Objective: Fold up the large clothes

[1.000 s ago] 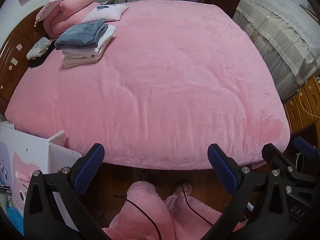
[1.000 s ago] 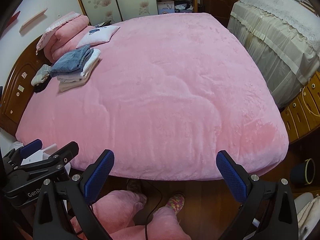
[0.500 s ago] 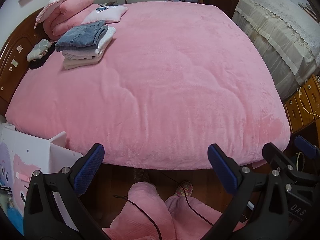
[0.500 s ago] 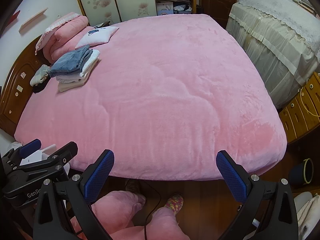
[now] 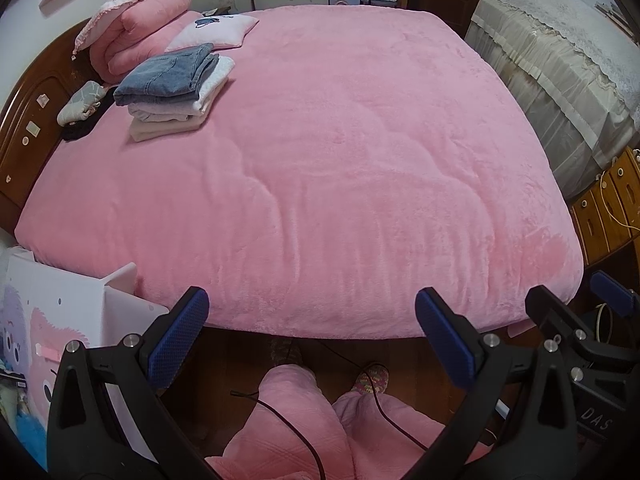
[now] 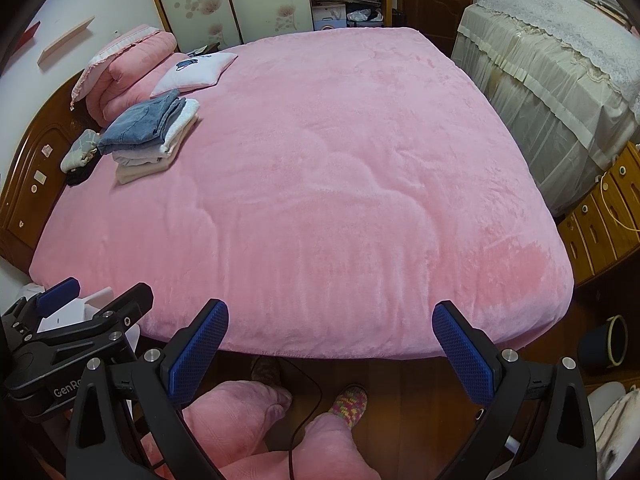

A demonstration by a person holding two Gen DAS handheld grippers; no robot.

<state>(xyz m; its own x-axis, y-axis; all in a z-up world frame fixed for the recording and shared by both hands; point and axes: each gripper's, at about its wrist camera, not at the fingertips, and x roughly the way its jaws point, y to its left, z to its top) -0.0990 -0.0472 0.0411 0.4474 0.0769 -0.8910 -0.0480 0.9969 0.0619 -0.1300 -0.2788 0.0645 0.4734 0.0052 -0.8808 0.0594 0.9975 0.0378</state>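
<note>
We hold the left gripper (image 5: 312,332) and the right gripper (image 6: 326,344) side by side at the near edge of the bed, both spread wide and empty. The bed's fluffy pink blanket (image 5: 340,168) lies flat, with no unfolded garment on it. The only clothes we see are a neat stack of folded garments (image 5: 172,92), blue denim on top, at the far left near the dark wooden headboard (image 5: 28,120), beside a rolled pink quilt (image 5: 140,28). We judge we are between items: either the pile is finished or a fresh garment must be fetched from outside the views. The next move calls for locating one and spreading it flat on the blanket.
</note>
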